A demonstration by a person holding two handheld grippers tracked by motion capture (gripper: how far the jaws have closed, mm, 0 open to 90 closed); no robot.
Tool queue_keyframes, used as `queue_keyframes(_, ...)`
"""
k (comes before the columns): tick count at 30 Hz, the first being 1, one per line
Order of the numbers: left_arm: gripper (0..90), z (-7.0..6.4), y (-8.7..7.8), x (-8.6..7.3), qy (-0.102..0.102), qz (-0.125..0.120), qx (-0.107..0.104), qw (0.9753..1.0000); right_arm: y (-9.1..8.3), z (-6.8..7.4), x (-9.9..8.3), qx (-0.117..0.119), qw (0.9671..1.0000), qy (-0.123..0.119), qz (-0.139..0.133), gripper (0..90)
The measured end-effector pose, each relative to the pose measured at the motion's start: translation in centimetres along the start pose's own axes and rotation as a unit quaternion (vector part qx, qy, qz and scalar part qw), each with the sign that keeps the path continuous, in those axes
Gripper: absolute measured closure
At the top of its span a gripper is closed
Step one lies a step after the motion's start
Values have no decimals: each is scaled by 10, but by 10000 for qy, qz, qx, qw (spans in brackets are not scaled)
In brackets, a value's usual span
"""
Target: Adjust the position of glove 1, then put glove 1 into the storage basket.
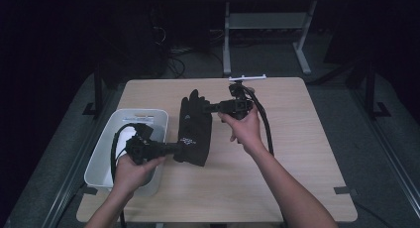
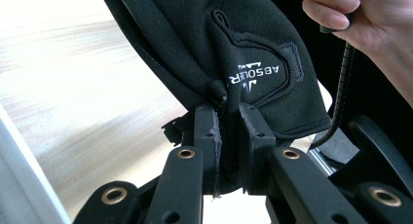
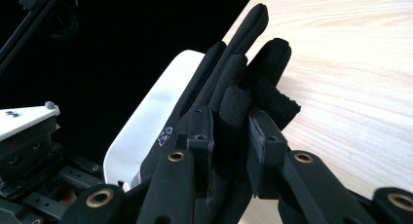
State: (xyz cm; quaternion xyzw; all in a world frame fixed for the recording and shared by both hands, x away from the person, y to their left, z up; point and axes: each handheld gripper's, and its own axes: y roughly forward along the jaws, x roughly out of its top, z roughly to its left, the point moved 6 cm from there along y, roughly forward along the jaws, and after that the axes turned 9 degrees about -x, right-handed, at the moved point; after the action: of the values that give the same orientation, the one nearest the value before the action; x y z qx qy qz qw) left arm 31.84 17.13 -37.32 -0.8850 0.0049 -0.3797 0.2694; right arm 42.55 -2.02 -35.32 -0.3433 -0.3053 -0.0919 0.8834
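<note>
A black glove (image 1: 194, 131) sits over the middle of the light wooden desk (image 1: 297, 163), held at both ends. In the high view it runs from near to far, with its fingers pointing toward the far edge and its cuff toward the near side.

The left gripper (image 1: 174, 148) comes in from the left, level with the cuff end. In the left gripper view its two jaws are pressed together on a fold of the glove's (image 2: 234, 53) cuff edge, just below the white lettering (image 2: 254, 74) printed on the fabric. The left hand (image 1: 132, 171) holding it hangs over the near right corner of a white tray (image 1: 101, 156), which stands on the left part of the desk, just beside the glove.

The right gripper (image 1: 210, 108) reaches in from the right at the far end of the glove. In the right gripper view its jaws are clamped on the side of the glove's (image 3: 243, 83) fingers, and the fingertips stick up past the jaws, with the white tray (image 3: 141, 131) behind them. The right hand (image 1: 243, 129) holds this gripper over the centre of the desk, and a black cable (image 1: 265, 126) trails from it toward the near side along the forearm.

Beyond the far edge of the desk, the legs of a white stand (image 1: 267, 29) rise from the dark floor.
</note>
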Motion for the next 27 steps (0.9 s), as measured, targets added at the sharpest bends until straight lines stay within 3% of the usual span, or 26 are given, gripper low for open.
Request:
queue_keyframes(13,804,1,-16,-1,-33,-58,56,10000,8,13,5,29,9999,-97,45,738)
queue_keyframes(27,804,4,-46,-5,-102,-129,231,9996,30,35,9,176,9997,-135,117,737)
